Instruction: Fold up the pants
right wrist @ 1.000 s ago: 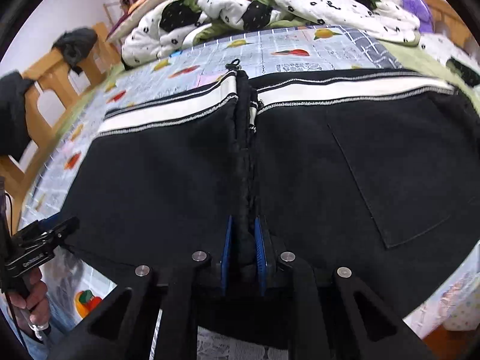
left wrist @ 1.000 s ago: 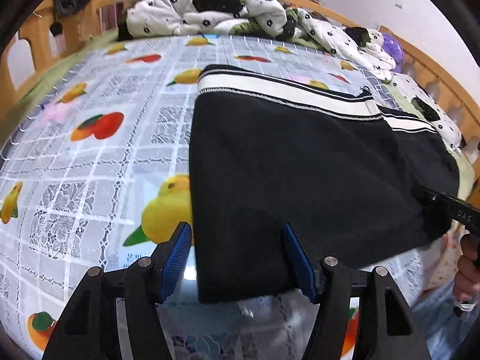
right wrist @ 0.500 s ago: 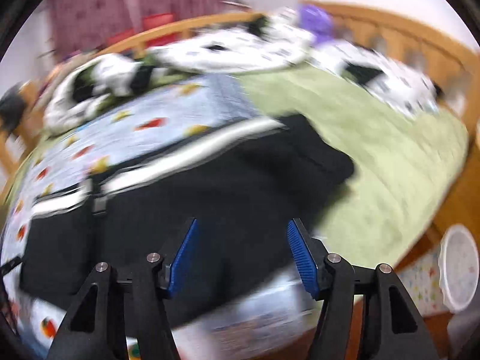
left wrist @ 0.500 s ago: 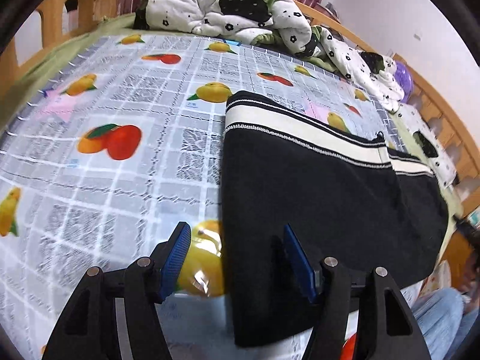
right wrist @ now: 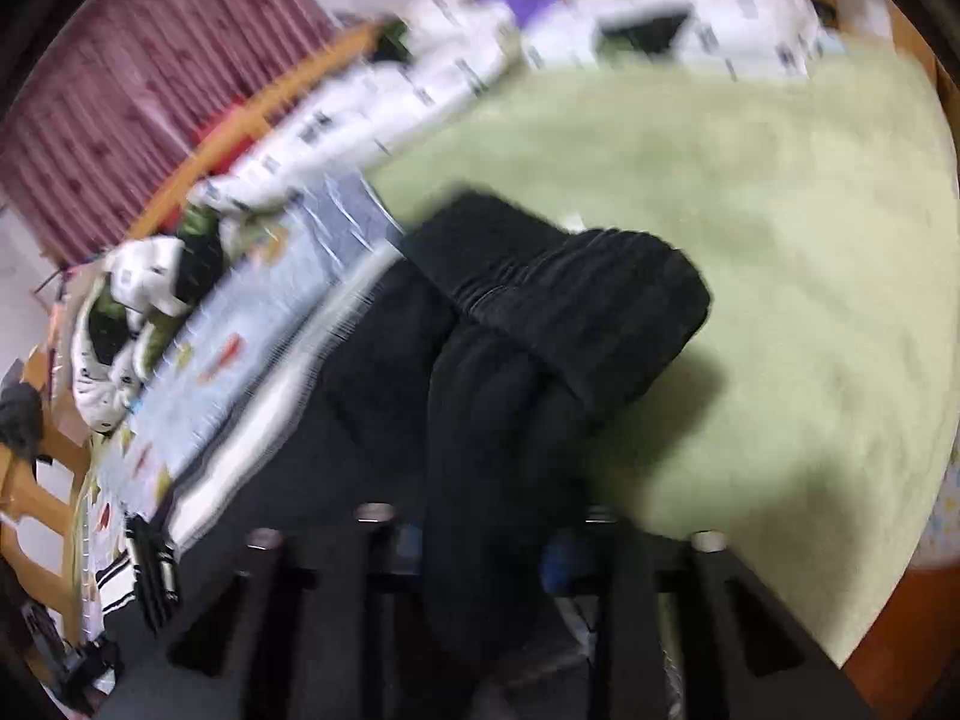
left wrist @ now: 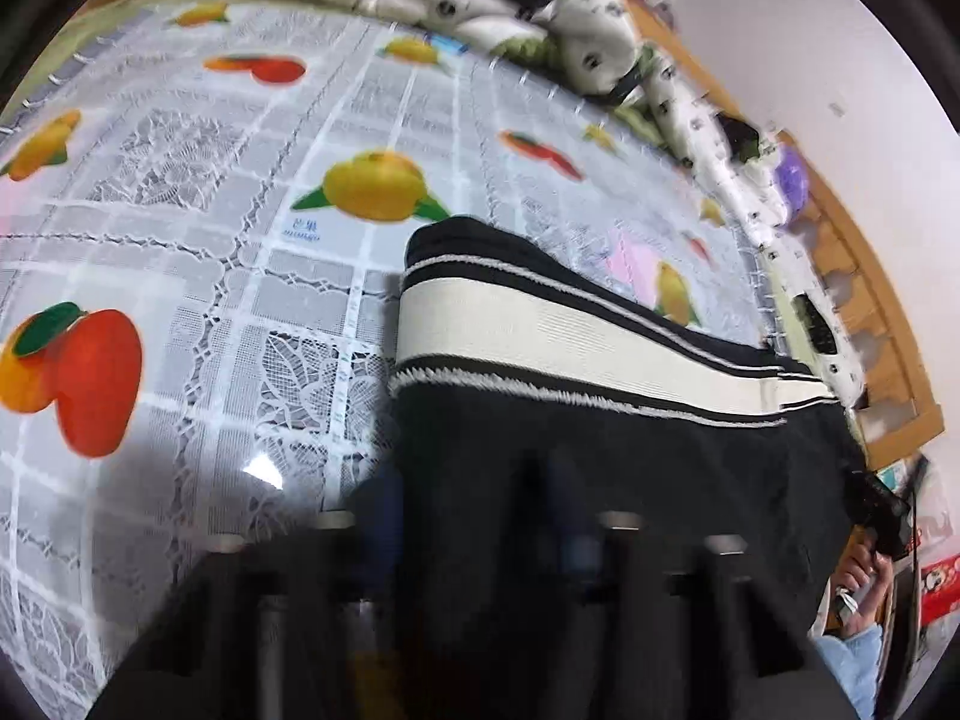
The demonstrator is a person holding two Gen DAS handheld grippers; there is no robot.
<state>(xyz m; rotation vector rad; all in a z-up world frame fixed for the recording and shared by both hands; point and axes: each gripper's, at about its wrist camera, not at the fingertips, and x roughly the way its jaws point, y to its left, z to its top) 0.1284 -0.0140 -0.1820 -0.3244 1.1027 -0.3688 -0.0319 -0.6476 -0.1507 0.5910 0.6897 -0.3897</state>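
Black pants (left wrist: 600, 450) with a cream-striped waistband (left wrist: 540, 336) lie folded lengthwise on the bed. My left gripper (left wrist: 474, 528) is blurred at the waistband end. Its jaws are closing with the black fabric bunched between the pads. In the right wrist view the pants (right wrist: 360, 408) run to the ribbed leg cuffs (right wrist: 588, 306), which rest on a green blanket (right wrist: 750, 180). My right gripper (right wrist: 486, 546), also blurred, is closing its jaws around a thick roll of leg fabric just short of the cuffs. A person's hand (left wrist: 858, 564) shows at the far right of the left wrist view.
A fruit-print lace cloth (left wrist: 180, 240) covers the bed on the left of the pants. A white quilt with black spots (left wrist: 480, 0) is heaped along the far side. A wooden bed rail (left wrist: 870, 300) runs behind it, and a dark red curtain (right wrist: 120, 90) hangs beyond.
My left gripper slid to the waistband end and its jaws narrowed on the fabric. My right gripper released the pants' middle seam, swung over to the cuffs, opened wide, then narrowed on the leg.
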